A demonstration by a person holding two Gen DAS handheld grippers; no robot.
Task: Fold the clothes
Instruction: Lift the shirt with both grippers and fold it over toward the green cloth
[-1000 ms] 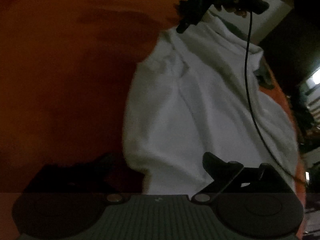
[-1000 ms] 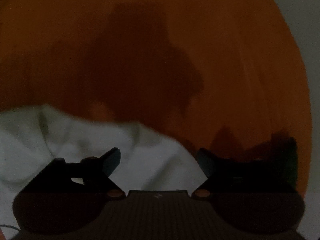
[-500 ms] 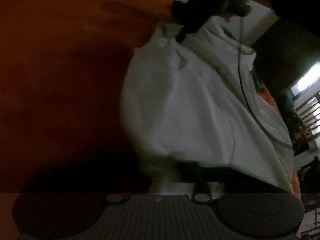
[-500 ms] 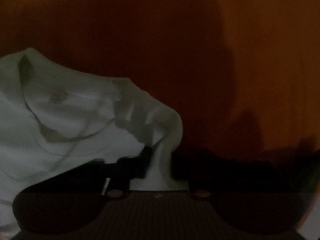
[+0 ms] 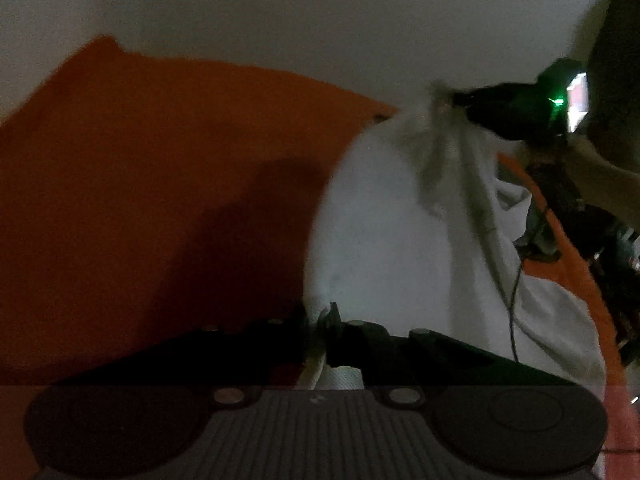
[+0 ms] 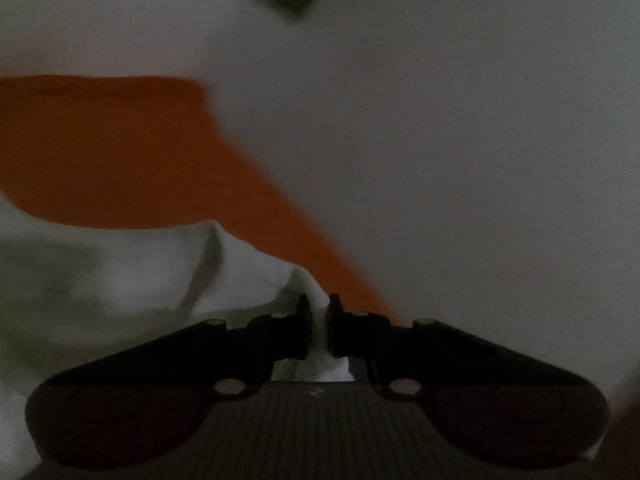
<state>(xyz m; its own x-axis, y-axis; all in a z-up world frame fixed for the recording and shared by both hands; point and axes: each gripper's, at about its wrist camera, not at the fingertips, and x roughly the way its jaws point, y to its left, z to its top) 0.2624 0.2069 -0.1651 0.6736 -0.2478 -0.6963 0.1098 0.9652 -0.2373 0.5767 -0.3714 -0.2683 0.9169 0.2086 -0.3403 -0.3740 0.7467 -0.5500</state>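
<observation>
Left wrist view: the left gripper point(image 5: 320, 320) has its two black fingers pressed onto a bunched edge of the white garment point(image 5: 384, 240), a soft, matte cloth. The cloth rises from that pinch in long creases to a gathered corner held by the right gripper point(image 5: 460, 100), a dark shape with a green light. A thin black cable point(image 5: 514, 304) hangs across the fabric. Under it lies a plain orange surface point(image 5: 160, 184), bare to the left up to its straight far edge against a pale wall point(image 5: 280, 12). In the right wrist view the fingers pinch a fold of the same cloth, which sags away leftward; the picture is blurred.
</observation>
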